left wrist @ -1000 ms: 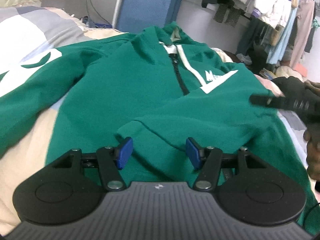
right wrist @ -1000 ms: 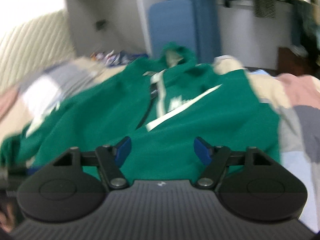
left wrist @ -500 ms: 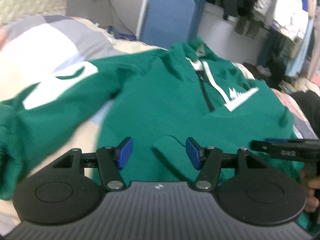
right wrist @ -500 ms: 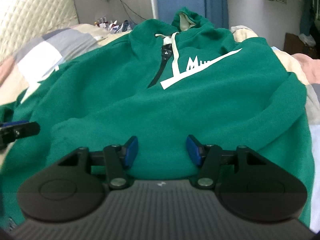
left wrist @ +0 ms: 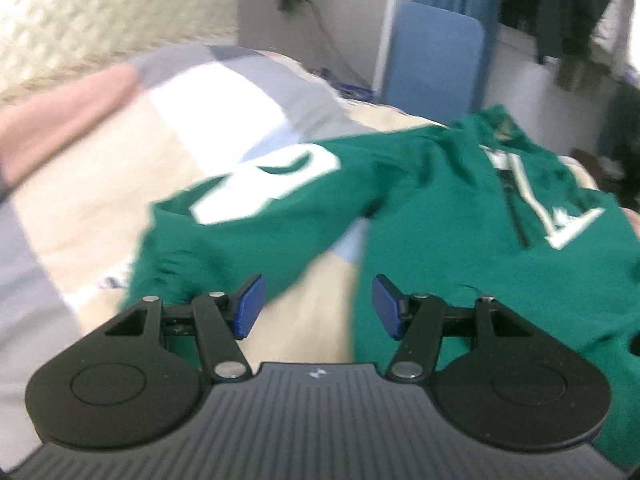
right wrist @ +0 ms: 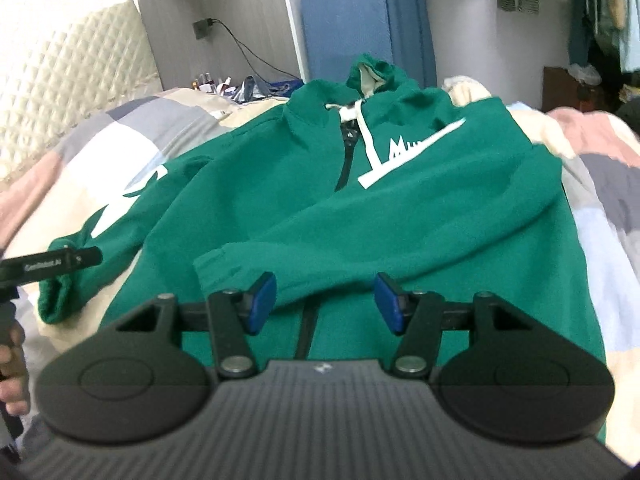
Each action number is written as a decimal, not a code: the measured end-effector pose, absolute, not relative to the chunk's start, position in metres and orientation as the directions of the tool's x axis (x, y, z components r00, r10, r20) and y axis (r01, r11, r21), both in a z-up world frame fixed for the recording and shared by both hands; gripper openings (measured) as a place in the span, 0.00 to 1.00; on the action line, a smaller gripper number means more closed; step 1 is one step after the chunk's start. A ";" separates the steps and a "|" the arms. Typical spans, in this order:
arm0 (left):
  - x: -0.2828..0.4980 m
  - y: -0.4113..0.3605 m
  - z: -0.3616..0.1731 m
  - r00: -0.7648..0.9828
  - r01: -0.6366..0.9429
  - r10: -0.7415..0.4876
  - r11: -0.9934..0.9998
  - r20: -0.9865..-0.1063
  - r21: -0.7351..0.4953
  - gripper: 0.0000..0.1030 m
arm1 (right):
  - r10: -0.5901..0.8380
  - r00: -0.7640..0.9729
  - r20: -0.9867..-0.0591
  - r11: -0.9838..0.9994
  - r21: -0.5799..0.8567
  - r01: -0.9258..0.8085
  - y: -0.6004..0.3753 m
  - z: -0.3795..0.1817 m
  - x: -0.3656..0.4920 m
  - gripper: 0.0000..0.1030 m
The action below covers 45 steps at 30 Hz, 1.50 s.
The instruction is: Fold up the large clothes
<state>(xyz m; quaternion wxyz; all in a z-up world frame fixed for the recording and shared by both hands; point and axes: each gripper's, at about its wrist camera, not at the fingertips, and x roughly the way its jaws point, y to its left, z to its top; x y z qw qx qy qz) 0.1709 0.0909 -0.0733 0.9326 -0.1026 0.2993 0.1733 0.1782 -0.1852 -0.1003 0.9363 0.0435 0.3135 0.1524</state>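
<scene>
- Green hoodie (right wrist: 400, 208) lies face up across the bed (left wrist: 80, 216), hood toward 12 o'clock in the right wrist view; one sleeve already crosses the chest, its cuff (right wrist: 216, 268) at 7 o'clock of the body.
- Other sleeve (left wrist: 256, 200), with a white print, stretches out toward 9 o'clock, unfolded.
- Left gripper (left wrist: 316, 306): jaws released, nothing between them, poised near that sleeve's cuff.
- Right gripper (right wrist: 326, 302): jaws apart, empty, above the folded sleeve.
- Risk, my judgement: a shallow pinch on thick fleece could slip, or drag the quilt up with it; the folded sleeve may slide off.
- Patchwork quilt, soft and uneven; padded headboard (right wrist: 72, 80) at 10 o'clock, blue chair (right wrist: 344, 28) at 12, hanging clothes (right wrist: 592, 4) at 2.
</scene>
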 end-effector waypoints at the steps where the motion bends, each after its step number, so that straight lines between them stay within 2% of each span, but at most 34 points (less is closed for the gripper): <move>1: 0.169 0.094 -0.073 0.754 -0.416 0.304 0.907 -0.582 -0.065 0.63 | 0.305 0.755 -0.581 0.952 0.182 -0.245 -0.186 -0.102 0.177 0.55; 4: 0.166 0.101 -0.075 0.720 -0.497 0.428 0.868 -0.547 0.024 0.69 | 0.282 0.755 -0.592 0.959 0.180 -0.218 -0.189 -0.105 0.177 0.55; 9: 0.177 0.107 -0.091 0.645 -0.547 0.542 0.820 -0.539 0.170 0.71 | 0.265 0.755 -0.600 0.964 0.181 -0.195 -0.191 -0.108 0.183 0.56; 11: 0.184 0.110 -0.099 0.604 -0.568 0.592 0.790 -0.533 0.233 0.71 | 0.262 0.751 -0.606 0.965 0.178 -0.193 -0.191 -0.112 0.185 0.66; 13: 0.192 0.116 -0.109 0.553 -0.596 0.642 0.750 -0.532 0.285 0.71 | 0.262 0.747 -0.611 0.965 0.167 -0.201 -0.189 -0.116 0.188 0.70; 15: 0.195 0.131 -0.113 0.515 -0.629 0.640 0.734 -0.570 0.257 0.71 | 0.278 0.727 -0.628 0.960 0.165 -0.225 -0.185 -0.121 0.192 0.70; 16: 0.195 0.138 -0.113 0.510 -0.646 0.637 0.727 -0.578 0.231 0.68 | 0.294 0.714 -0.635 0.955 0.173 -0.240 -0.184 -0.123 0.194 0.70; 17: 0.195 0.143 -0.111 0.513 -0.656 0.636 0.723 -0.576 0.215 0.64 | 0.303 0.708 -0.638 0.953 0.180 -0.245 -0.183 -0.124 0.197 0.70; 18: 0.194 0.148 -0.108 0.515 -0.664 0.633 0.721 -0.578 0.199 0.50 | 0.305 0.707 -0.638 0.952 0.184 -0.245 -0.183 -0.124 0.198 0.70; 19: 0.195 0.153 -0.105 0.509 -0.672 0.628 0.717 -0.588 0.184 0.44 | 0.311 0.704 -0.639 0.950 0.189 -0.248 -0.183 -0.124 0.200 0.70; 22: 0.191 0.170 -0.089 0.517 -0.691 0.594 0.714 -0.617 0.108 0.35 | 0.339 0.700 -0.629 0.941 0.216 -0.261 -0.185 -0.121 0.202 0.70; 26: 0.184 0.176 -0.047 0.558 -0.703 0.590 0.710 -0.584 0.045 0.33 | 0.339 0.705 -0.623 0.941 0.231 -0.248 -0.191 -0.116 0.203 0.70; 32: 0.202 0.150 0.051 0.664 -0.652 0.593 0.757 -0.456 0.035 0.31 | 0.300 0.693 -0.656 0.952 0.247 -0.179 -0.203 -0.119 0.211 0.70; 35: 0.219 0.118 0.102 0.732 -0.589 0.565 0.805 -0.380 0.062 0.31 | 0.302 0.692 -0.656 0.948 0.281 -0.147 -0.213 -0.119 0.215 0.70; 38: 0.238 0.075 0.140 0.808 -0.487 0.488 0.869 -0.330 0.092 0.31 | 0.308 0.701 -0.643 0.939 0.324 -0.116 -0.226 -0.116 0.215 0.70; 40: 0.253 0.040 0.153 0.851 -0.392 0.413 0.911 -0.325 0.128 0.31 | 0.314 0.705 -0.635 0.931 0.352 -0.098 -0.234 -0.115 0.216 0.70; 45: 0.277 -0.051 0.149 0.925 -0.144 0.168 0.985 -0.342 0.094 0.31 | 0.308 0.716 -0.626 0.914 0.403 -0.041 -0.257 -0.114 0.221 0.70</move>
